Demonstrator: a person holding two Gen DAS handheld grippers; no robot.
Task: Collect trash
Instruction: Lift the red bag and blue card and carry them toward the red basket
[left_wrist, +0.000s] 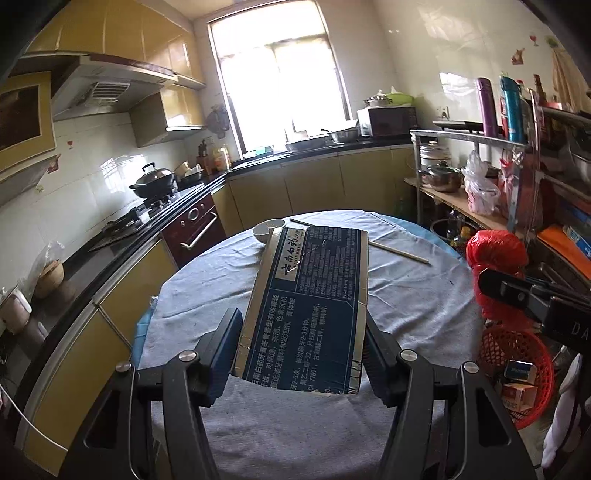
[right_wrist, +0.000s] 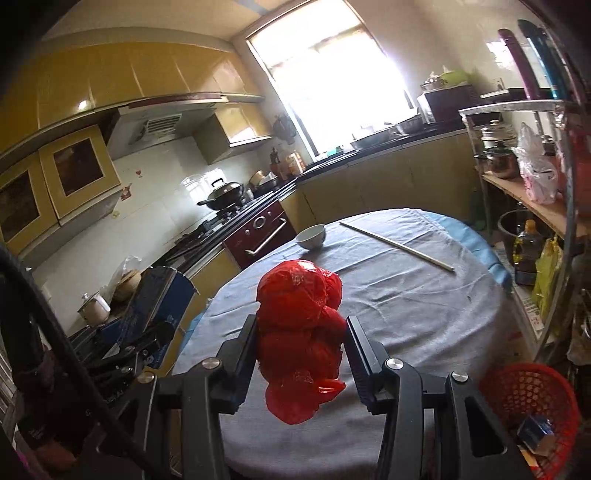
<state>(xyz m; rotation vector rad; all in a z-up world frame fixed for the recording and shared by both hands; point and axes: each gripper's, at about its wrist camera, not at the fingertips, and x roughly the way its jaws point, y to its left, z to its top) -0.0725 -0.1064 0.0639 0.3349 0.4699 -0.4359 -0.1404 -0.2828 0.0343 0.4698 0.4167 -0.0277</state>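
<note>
A flattened blue box (left_wrist: 310, 306) is clamped between the fingers of the left gripper (left_wrist: 300, 354) and held above the round table (left_wrist: 406, 295). A crumpled red bag (right_wrist: 301, 332) is pinched in the right gripper (right_wrist: 301, 354), also above the table. A red basket (right_wrist: 532, 406) with small boxes is seen just beside the table's near right edge; a white bowl (right_wrist: 312, 236) and chopsticks (right_wrist: 399, 245) are left on its far side.

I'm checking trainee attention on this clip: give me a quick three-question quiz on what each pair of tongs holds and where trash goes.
1. True or false: the left tongs hold a flattened blue toothpaste box.
2. What do the right tongs grip?
3. Which stays on the table: A) bowl and chopstick, B) a kettle?

Key: 1 true; 2 a crumpled red plastic bag; 3 A. The red mesh basket beside the table already holds small boxes.
</note>
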